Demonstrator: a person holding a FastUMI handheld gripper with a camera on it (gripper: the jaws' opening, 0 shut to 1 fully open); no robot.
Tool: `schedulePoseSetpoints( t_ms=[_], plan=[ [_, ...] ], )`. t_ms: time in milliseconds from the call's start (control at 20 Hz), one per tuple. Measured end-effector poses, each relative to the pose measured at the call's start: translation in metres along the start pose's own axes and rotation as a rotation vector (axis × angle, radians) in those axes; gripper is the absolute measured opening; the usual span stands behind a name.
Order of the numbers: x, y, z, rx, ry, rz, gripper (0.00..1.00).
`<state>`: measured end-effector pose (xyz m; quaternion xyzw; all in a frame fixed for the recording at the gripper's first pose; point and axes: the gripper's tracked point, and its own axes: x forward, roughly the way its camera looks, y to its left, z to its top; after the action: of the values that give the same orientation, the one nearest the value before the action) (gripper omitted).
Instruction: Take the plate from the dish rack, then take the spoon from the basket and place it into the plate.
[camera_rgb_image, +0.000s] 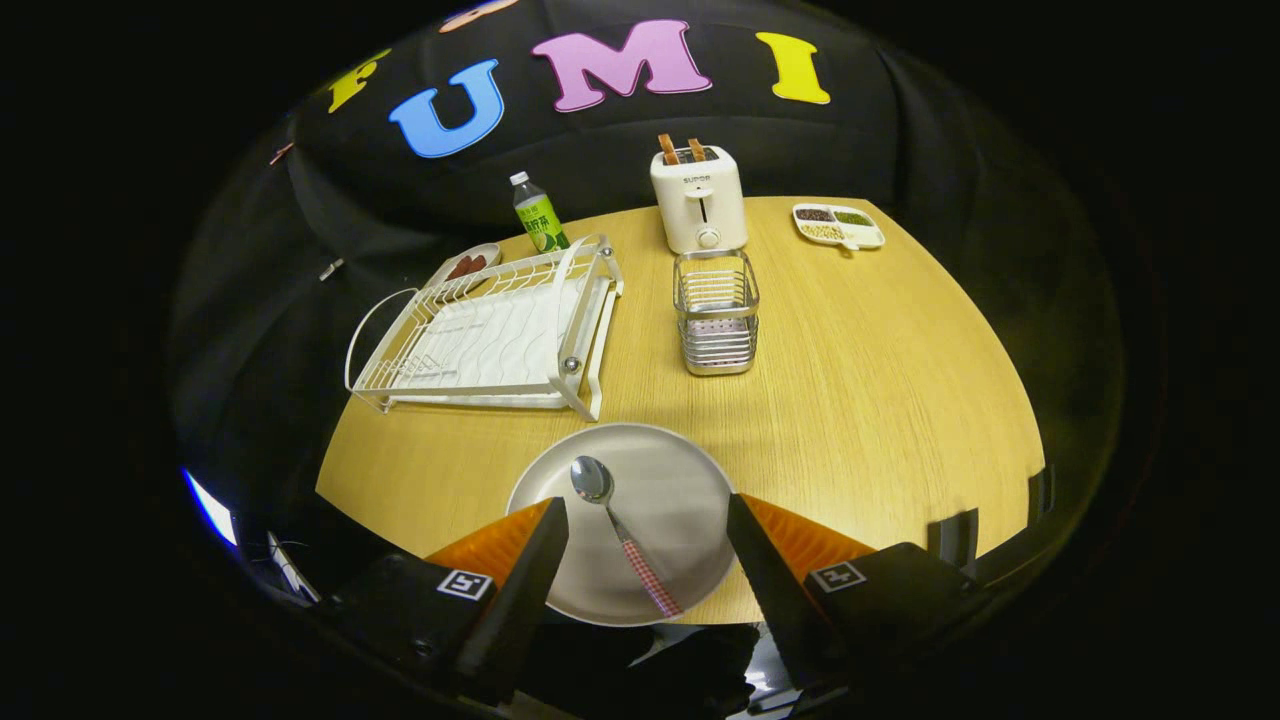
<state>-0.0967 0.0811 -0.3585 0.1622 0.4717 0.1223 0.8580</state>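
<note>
A round grey plate (660, 480) lies flat on the wooden table (880, 400), near its front edge. A spoon (612, 525) with a shiny bowl and a red-checked handle rests in the plate, bowl pointing away from me. My gripper (648, 510) is open, its two fingers spread wide either side of the spoon, above the plate and touching nothing. Beyond the plate to the left stands the white wire dish rack (490, 335), with no dishes in it. The metal wire basket (716, 312) stands straight ahead past the plate.
A white toaster (698, 200) with two slices of toast stands behind the basket. A green-labelled bottle (538, 215) and a small dish (466, 266) sit behind the rack. A divided snack tray (838, 226) sits at the far right. Bare wood lies to the right of the plate.
</note>
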Motion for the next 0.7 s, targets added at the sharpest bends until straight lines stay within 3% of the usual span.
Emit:
schedulePoseSetpoints(
  t_ms=[250, 700],
  plan=[
    [-0.034, 0.014, 0.065, -0.051, -0.151, -0.032, 0.98],
    [-0.159, 0.048, 0.219, -0.209, -0.547, -0.104, 0.99]
  ],
)
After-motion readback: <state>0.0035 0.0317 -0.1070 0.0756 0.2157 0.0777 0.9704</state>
